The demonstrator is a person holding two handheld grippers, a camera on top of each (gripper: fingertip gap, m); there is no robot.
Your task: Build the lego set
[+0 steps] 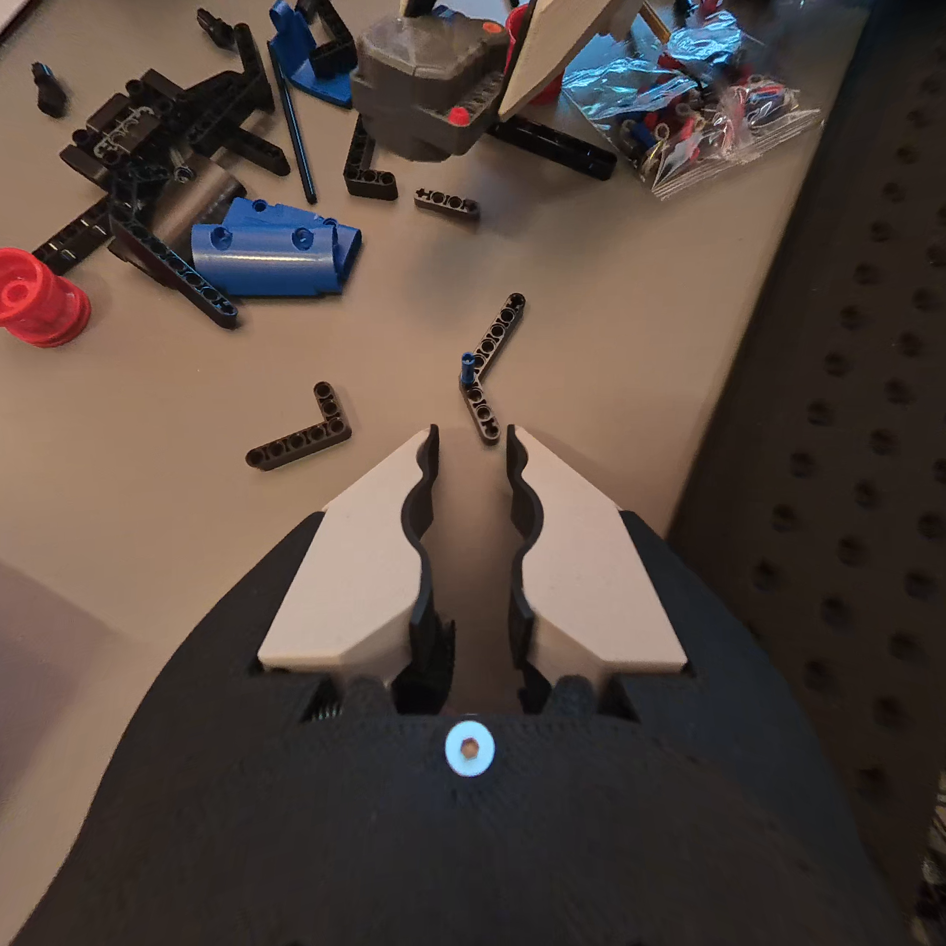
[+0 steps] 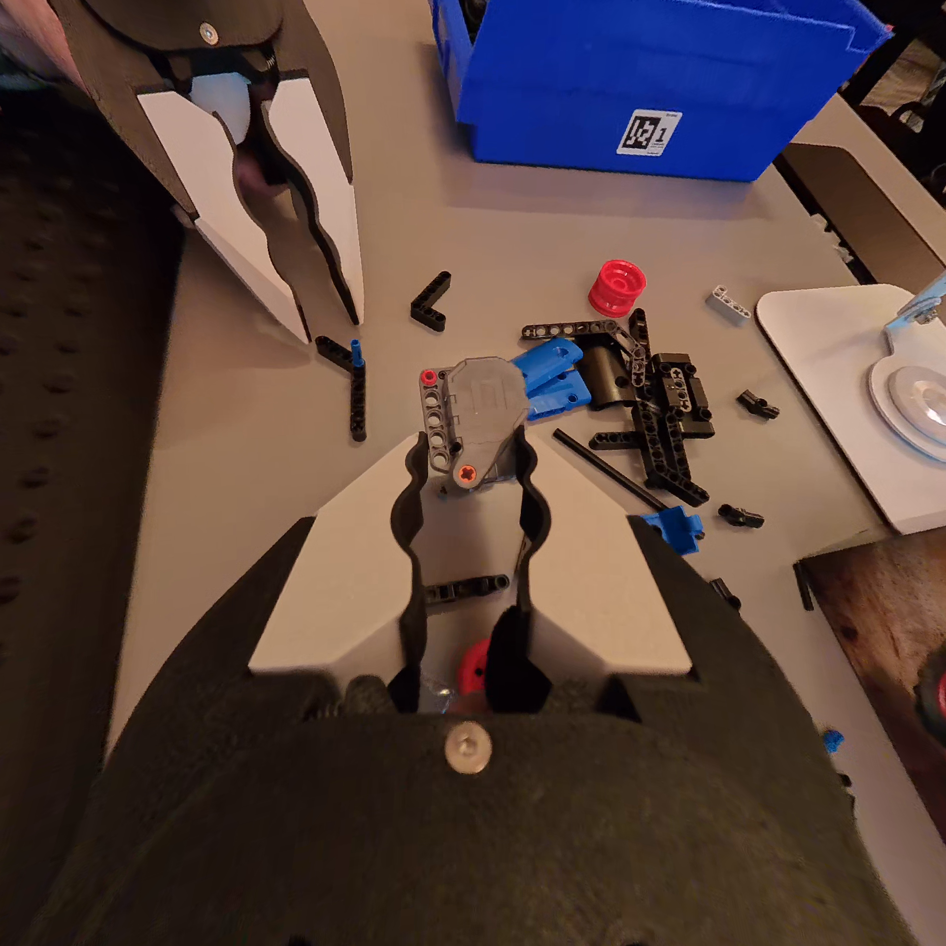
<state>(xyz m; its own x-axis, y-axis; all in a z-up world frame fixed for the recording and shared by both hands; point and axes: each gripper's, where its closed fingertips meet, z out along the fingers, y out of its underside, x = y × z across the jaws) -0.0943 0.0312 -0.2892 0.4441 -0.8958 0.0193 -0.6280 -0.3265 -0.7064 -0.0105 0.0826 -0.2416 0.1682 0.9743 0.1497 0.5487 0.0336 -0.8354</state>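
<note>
While the left gripper [image 1: 472,432] fingers gape empty, the right gripper [image 2: 470,440] fingers clasp the grey motor [image 2: 481,404].

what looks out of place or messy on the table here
Nothing looks damaged. Loose lego pieces lie scattered across the table, and one blue pin stands upright in the bent black beam near the left tongs.

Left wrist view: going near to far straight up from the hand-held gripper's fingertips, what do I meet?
Left hand-held gripper, open → bent black beam with a blue pin standing in it → short black beam → grey motor block, with the right hand-held gripper's finger at it.
</note>
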